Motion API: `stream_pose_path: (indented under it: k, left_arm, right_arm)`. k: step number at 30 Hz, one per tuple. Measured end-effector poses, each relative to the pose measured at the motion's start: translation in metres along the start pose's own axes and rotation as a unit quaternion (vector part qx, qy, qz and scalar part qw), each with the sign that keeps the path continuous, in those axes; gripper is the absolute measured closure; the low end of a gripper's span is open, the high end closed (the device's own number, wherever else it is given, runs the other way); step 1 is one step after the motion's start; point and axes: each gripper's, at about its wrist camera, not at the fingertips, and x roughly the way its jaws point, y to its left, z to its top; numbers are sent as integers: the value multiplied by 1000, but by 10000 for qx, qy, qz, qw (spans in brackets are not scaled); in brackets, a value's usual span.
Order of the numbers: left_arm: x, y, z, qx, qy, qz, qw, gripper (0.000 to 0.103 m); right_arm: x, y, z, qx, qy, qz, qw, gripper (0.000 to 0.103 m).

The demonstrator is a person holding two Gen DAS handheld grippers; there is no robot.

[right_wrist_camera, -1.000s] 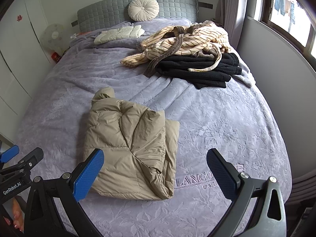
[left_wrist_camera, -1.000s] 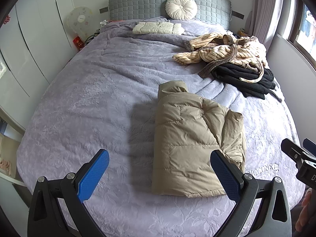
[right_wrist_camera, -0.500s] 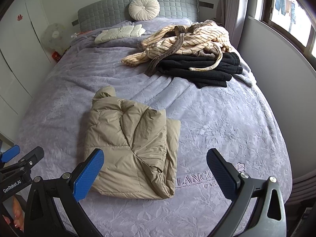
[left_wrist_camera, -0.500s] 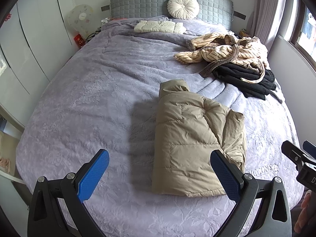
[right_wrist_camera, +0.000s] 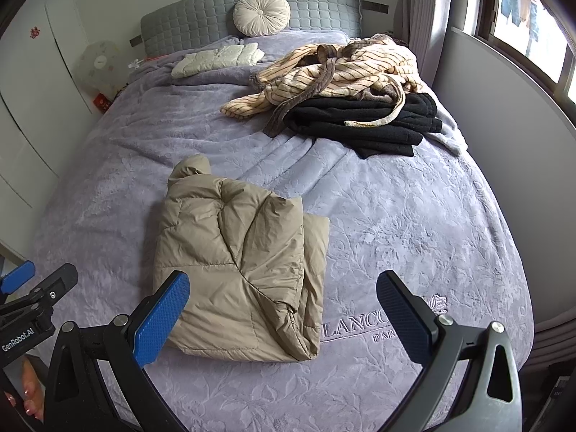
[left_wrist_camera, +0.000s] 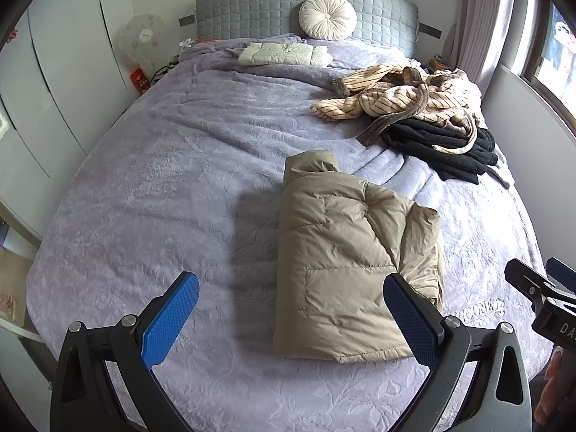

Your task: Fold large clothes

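A beige puffer jacket (left_wrist_camera: 345,248) lies folded into a thick rectangle on the lavender bed cover (left_wrist_camera: 162,187), hood end toward the headboard. It also shows in the right wrist view (right_wrist_camera: 241,262). My left gripper (left_wrist_camera: 288,320) is open and empty, held above the bed's near edge just in front of the jacket. My right gripper (right_wrist_camera: 280,320) is open and empty, above the jacket's near right corner. Each gripper shows at the edge of the other's view.
A striped beige robe (left_wrist_camera: 406,97) lies crumpled on a folded black garment (left_wrist_camera: 442,144) at the far right of the bed. A folded cream jacket (left_wrist_camera: 284,54) and a round cushion (left_wrist_camera: 327,16) sit by the grey headboard. Wardrobes stand left, a wall and window right.
Both views have shifted slightly; the jacket sits a little higher in frame. The jacket and other clothes have not moved. Both grippers stay open.
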Motion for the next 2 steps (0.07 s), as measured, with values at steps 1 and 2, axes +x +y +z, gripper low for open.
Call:
stream_pose_path:
  k: [1,2]
  left_arm:
    - [0,-1,0,3,13,-14,10000,0]
    - [0,-1,0,5,26,-22,10000,0]
  right_arm:
    - [0,0,0,-4,-2,-2,10000,0]
    - [-1,-1,-1,2,-2,-5,10000,0]
